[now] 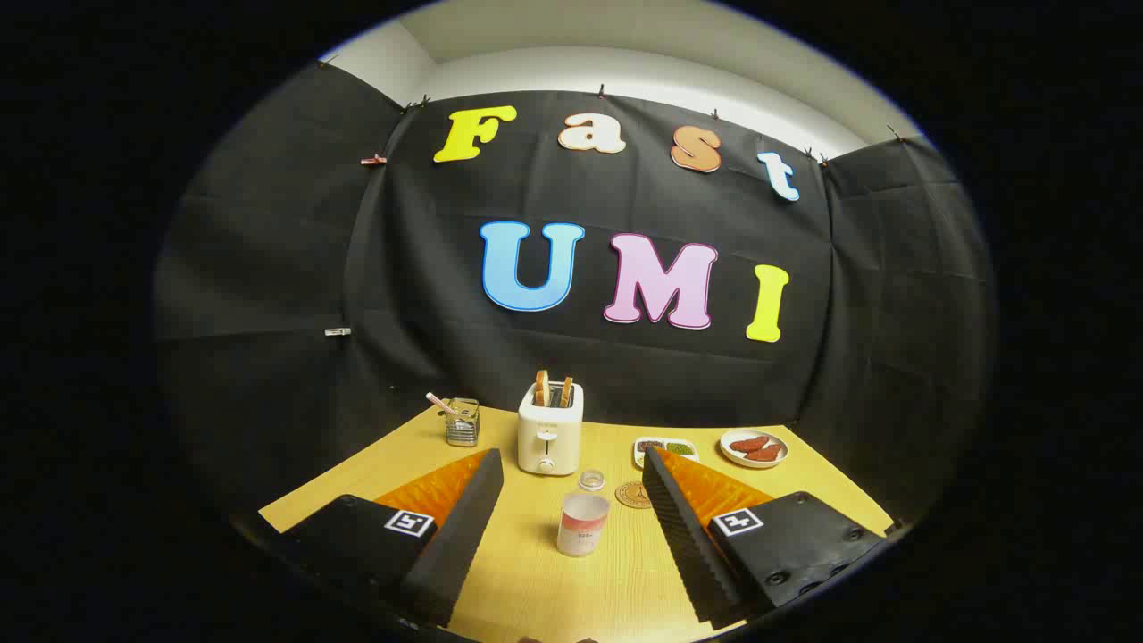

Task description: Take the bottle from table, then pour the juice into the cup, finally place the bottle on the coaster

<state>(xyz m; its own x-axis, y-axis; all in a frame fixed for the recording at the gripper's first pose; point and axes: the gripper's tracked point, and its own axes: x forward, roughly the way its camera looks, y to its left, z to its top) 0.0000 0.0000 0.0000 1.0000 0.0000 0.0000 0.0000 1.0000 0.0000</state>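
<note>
A small bottle (582, 525) with pale pink juice and a white label stands upright on the wooden table (536, 580), between my two fingers and touching neither. Just beyond it stands a small clear glass cup (591, 480). To the right of the cup, close to my right finger's tip, a round brown coaster (634, 494) lies flat. My gripper (571, 455) is open wide, with the black ribbed pads (464, 527) on either side of the bottle.
A white toaster (550, 429) with two slices of bread stands behind the cup. A metal holder (463, 421) is at the back left. A small sauce dish (665, 446) and a plate of meat (755, 448) sit at the back right.
</note>
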